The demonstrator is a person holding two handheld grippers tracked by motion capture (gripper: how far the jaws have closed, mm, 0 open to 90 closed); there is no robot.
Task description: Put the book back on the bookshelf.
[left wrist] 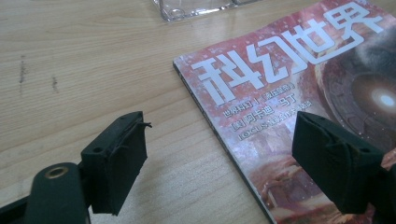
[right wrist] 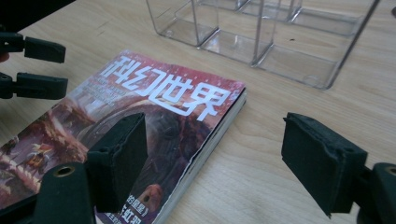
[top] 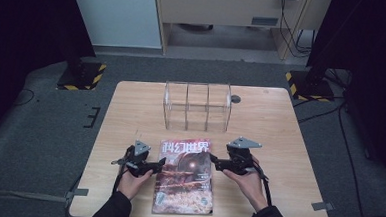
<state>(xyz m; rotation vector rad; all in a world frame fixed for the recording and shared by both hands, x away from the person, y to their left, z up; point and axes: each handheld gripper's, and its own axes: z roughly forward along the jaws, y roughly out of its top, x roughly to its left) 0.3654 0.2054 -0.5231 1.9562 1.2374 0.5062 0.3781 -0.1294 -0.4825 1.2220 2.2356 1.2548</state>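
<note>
Black foam lines the jaws of both grippers, and on each the jaws stand apart with nothing pressed between them. The left gripper point(top: 154, 165) sits at the left edge of the magazine point(top: 184, 175), its jaws straddling the spine: in the left gripper view one pad point(left wrist: 116, 158) is over bare wood and the other point(left wrist: 334, 158) is over the cover. The right gripper point(top: 217, 163) is at the right edge, where the page ends fan slightly; in its own view one pad point(right wrist: 119, 154) hangs over the cover and the other point(right wrist: 320, 158) over the desk point(top: 275, 128).

The magazine lies flat on the near half of the desk, title toward the far side, between the two hands. Well beyond it, toward the far edge, stands a clear plastic holder point(top: 197, 106) with upright dividers.

The step in hand looks like taking the magazine up by its two long edges. Since it lies flat, a jaw cannot get under it from above. The better course is probably to tip each gripper so that the lower pad slides along the wood and under the edge, then close. The spine side is stiff and should take a firm pinch. The page side is loose, so the right gripper ought to bite deep enough to catch the whole stack, not just the top cover, or pages will droop and tear. Closing both together and lifting level should keep it from twisting.
</note>
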